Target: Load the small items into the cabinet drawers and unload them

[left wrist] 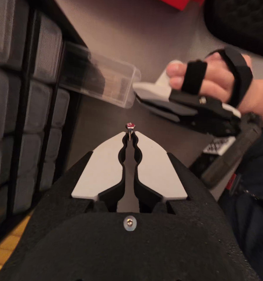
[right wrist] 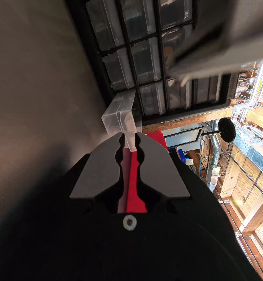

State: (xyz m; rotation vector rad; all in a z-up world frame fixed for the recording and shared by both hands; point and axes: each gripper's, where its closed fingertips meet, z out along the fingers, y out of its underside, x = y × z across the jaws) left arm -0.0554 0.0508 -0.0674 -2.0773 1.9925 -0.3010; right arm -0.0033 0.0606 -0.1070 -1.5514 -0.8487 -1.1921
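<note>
The left gripper (left wrist: 130, 133) pinches a small bolt (left wrist: 130, 129) by its threaded shank, the hex head poking just past its narrow fingertips. Ahead and to its left stands the black cabinet (left wrist: 25, 94) of clear drawers, with one clear drawer (left wrist: 106, 80) pulled out. The right gripper (right wrist: 130, 139) is closed on that drawer's front tab (right wrist: 130, 141), and a person's hand (left wrist: 216, 79) is strapped to it; a red object (right wrist: 133, 182) shows behind its fingers

I can read no writing here; the only marking I see is a black-and-white patterned tag (left wrist: 219, 146) on the right gripper's (left wrist: 137, 92) handle.
</note>
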